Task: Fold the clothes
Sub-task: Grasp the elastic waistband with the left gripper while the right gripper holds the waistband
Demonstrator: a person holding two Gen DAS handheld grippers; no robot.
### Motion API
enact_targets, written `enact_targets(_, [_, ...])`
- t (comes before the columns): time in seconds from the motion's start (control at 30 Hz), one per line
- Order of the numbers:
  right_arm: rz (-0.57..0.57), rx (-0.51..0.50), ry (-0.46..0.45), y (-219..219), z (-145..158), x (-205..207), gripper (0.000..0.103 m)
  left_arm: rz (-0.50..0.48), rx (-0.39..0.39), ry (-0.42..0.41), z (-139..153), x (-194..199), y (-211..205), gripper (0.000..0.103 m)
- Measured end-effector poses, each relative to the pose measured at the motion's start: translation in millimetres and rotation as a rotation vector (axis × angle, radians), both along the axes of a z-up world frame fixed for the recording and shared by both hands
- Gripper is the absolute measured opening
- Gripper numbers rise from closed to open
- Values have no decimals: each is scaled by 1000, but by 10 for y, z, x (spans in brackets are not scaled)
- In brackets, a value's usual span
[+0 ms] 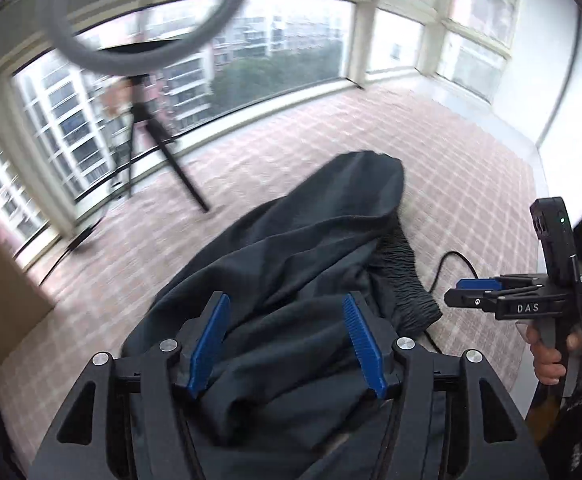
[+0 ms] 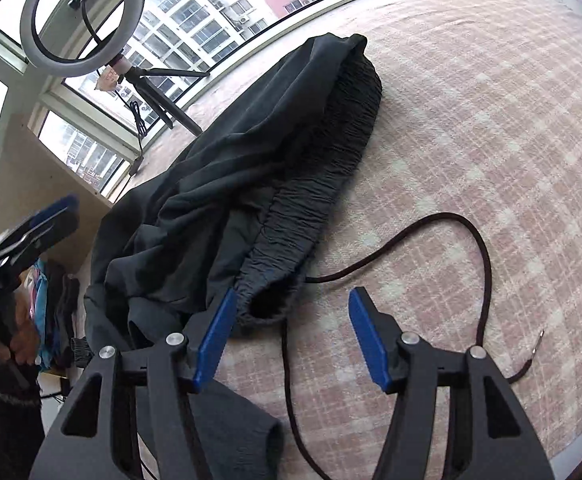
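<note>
Black trousers (image 1: pixel 311 240) lie crumpled on a pink plaid cloth (image 1: pixel 451 160), their elastic waistband (image 2: pixel 331 160) facing right. My left gripper (image 1: pixel 285 304) hovers open just over the trousers, with fabric lying below and between its blue pads (image 1: pixel 211 344) but not clamped. My right gripper (image 2: pixel 294 300) is open just off the near end of the waistband, its left pad (image 2: pixel 215 336) touching or almost touching the band's edge. A black drawstring (image 2: pixel 483 248) runs out from the waistband and loops over the cloth. In the opposite views I see the right gripper (image 1: pixel 463 292) side-on and the left gripper (image 2: pixel 55 216) blurred.
A ring light (image 2: pixel 83 20) on a black tripod (image 1: pixel 163 148) stands at the far left by the windows (image 1: pixel 271 40). A pile of other clothes (image 2: pixel 51 300) lies at the left below a tan board (image 2: pixel 43 184). Bare plaid cloth spreads to the right (image 2: pixel 491 120).
</note>
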State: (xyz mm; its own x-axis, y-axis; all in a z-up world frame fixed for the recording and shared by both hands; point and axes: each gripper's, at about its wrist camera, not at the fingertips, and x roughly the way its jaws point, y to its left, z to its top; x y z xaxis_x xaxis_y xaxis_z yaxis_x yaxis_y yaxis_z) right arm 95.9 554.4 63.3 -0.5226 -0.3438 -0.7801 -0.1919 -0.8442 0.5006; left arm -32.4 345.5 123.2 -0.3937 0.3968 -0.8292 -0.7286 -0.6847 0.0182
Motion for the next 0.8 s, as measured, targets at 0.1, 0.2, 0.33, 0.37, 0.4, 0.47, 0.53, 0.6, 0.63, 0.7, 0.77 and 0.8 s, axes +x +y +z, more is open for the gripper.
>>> enact_targets(0.1, [27,-9,17,-1,-86,4,58,-160,-87,-6,-293,-126,699,58])
enact_targets(0.2, [52,-15,31,-11,-171,4,58,-236,-157,-18,-573,-226,1124,59])
enact_targets(0.33, [58,-1,47,-82,-245,-72,58,-281,-243,-20,-845,-290,1413,59])
enact_targets(0.37, [63,2,59,-97,-243,-95,58,-282,-252,-21,-866,-303,1423,56])
enact_targets(0.4, [67,13,67,-119,-237,-124,58,-284,-261,-22,-886,-316,1434,42])
enact_targets(0.47, [87,38,70,-185,-233,-205,57,-286,-279,-23,-928,-343,1456,5])
enact_targets(0.53, [106,54,70,-253,-221,-286,37,-265,-244,-31,-812,-382,1369,3])
enact_targets(0.6, [102,102,75,-296,-167,-332,26,-242,-202,-23,-627,-400,1247,3])
enact_targets(0.63, [96,114,85,-292,-120,-333,15,-230,-179,-8,-497,-393,1167,2])
enact_targets(0.7, [77,97,114,-228,13,-286,12,-197,-120,12,-149,-343,886,2])
enact_targets(0.77, [54,83,142,-157,165,-219,10,-163,-59,31,207,-290,595,2])
enact_targets(0.8, [45,99,154,-137,264,-170,9,-145,-28,40,385,-264,449,2])
